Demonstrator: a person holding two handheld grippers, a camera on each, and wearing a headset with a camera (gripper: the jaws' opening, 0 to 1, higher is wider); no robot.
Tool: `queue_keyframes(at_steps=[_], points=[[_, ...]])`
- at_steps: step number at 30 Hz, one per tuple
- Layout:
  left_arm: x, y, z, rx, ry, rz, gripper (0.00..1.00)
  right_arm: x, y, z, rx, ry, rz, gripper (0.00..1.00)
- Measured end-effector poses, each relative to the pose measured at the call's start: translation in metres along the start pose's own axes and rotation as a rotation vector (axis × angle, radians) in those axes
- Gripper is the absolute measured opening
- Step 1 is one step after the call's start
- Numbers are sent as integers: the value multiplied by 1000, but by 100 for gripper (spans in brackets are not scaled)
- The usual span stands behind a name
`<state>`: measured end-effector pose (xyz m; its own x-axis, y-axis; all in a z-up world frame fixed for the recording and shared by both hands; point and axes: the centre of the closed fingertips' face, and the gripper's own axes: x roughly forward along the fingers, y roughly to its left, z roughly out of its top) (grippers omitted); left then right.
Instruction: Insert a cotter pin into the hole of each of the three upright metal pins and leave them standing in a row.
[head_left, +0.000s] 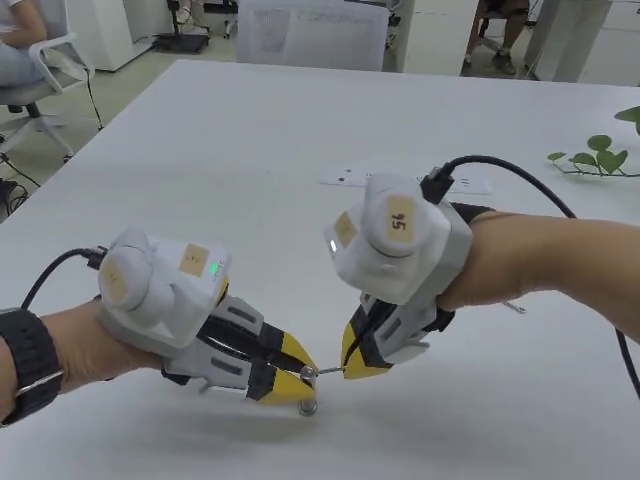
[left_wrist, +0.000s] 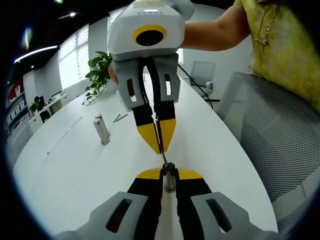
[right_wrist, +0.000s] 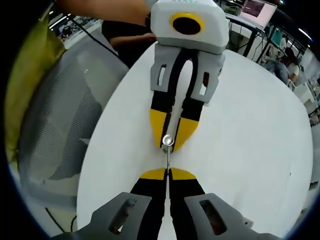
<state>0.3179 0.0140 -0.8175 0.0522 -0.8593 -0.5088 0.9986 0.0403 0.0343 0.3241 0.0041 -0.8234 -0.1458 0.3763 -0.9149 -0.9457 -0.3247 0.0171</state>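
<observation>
1. My left gripper (head_left: 288, 378) fingers clamp a metal pin (left_wrist: 170, 181) upright on the bench (head_left: 300, 150).
2. My right gripper (head_left: 357, 366) fingers pinch the cotter pin (right_wrist: 168, 155) — tip at its head.
3. Next, I judge: push straight through.

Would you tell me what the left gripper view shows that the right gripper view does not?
Left gripper view: a second metal pin standing free, thin metal pieces beside it, a plant. Right gripper view: a screen behind. Both: the left gripper shut on the held metal pin, the right gripper holding a cotter pin at its head.
</observation>
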Motion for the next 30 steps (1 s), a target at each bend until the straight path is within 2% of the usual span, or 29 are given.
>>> queue_keyframes(at_steps=[8, 13, 30], points=[[2, 5, -6, -39, 21, 45, 11, 0, 3, 1, 41, -3, 7, 2], [4, 3, -7, -51, 8, 50, 8, 0, 5, 1, 60, 0, 8, 2], [2, 5, -5, -70, -10, 73, 7, 0, 5, 7, 75, -5, 4, 2]])
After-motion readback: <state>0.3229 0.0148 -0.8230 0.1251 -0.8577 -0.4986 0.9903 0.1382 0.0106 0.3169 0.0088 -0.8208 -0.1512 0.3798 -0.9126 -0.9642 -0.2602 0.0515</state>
